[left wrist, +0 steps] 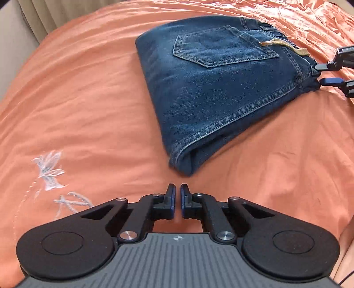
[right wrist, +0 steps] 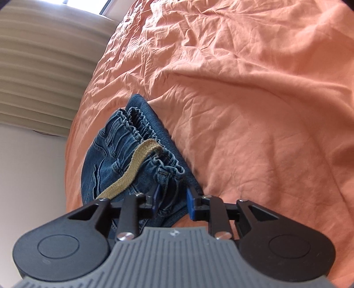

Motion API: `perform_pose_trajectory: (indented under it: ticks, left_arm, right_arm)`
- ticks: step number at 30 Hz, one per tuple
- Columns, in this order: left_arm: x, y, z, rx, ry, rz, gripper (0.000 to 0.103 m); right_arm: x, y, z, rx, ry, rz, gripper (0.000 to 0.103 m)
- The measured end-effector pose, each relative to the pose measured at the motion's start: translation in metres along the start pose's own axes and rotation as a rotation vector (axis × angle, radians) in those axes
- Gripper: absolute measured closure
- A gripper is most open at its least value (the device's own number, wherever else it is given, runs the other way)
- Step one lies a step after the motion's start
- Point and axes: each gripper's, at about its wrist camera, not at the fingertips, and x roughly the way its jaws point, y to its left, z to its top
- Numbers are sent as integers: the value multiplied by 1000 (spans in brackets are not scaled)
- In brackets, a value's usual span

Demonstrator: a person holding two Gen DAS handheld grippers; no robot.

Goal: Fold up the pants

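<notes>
Home bedroom. Bed (left wrist: 88,99) under a wrinkled orange sheet (right wrist: 254,88) with white embroidery (left wrist: 49,170), beige pleated curtain (right wrist: 44,77) and bright window (right wrist: 88,4) beyond the fingers, folded jeans (left wrist: 221,88) lying on it.

pants (left wrist: 212,88) of coarse stitched denim (woven tan drawstring (right wrist: 130,168)); bedsheet (left wrist: 77,99) of matt, creased orange cloth.
</notes>
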Motion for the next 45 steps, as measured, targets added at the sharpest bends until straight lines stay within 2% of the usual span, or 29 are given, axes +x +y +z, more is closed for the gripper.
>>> perform_pose_trajectory:
  ticks: [2,4,6,7,9,13,17,22,27,32,38,41,45]
  left_arm:
    - [-12,9,1,-56,-28,-30,89]
    - [-24,20,9,-124,-65,-68,82]
    - [-31,30,24,-183,-100,-94,63]
    - [-33,35,32,-212,-122,-105,59]
    - [-35,44,47,-280,-156,-118,50]
    - [-21,58,80,-368,-189,-115,49]
    - [3,70,100,-440,-191,-149,40]
    - [36,88,109,-533,-176,-162,39]
    - [64,94,118,-494,-112,-142,39]
    - [84,91,129,-421,-68,-163,38]
    - [102,98,135,-369,-52,-201,36]
    - [111,102,136,-373,-59,-227,33]
    - [123,110,134,-414,-76,-273,32]
  right_arm:
    - [-12,6,-1,-70,-41,-34,66]
    - [-25,9,-2,-131,-87,-19,60]
    - [-34,10,-2,-159,-121,41,55]
    - [-36,11,-1,-171,-130,79,48]
    - [-38,15,4,-185,-143,144,44]
    - [-28,23,14,-212,-166,195,38]
    - [-2,26,27,-170,-138,205,37]
    - [29,41,29,-274,-107,121,35]
    - [54,53,39,-358,-66,52,32]
    - [75,52,54,-370,-4,39,31]
    - [91,41,65,-299,59,99,33]
    - [101,36,69,-268,88,129,37]
    - [108,35,71,-235,107,152,52]
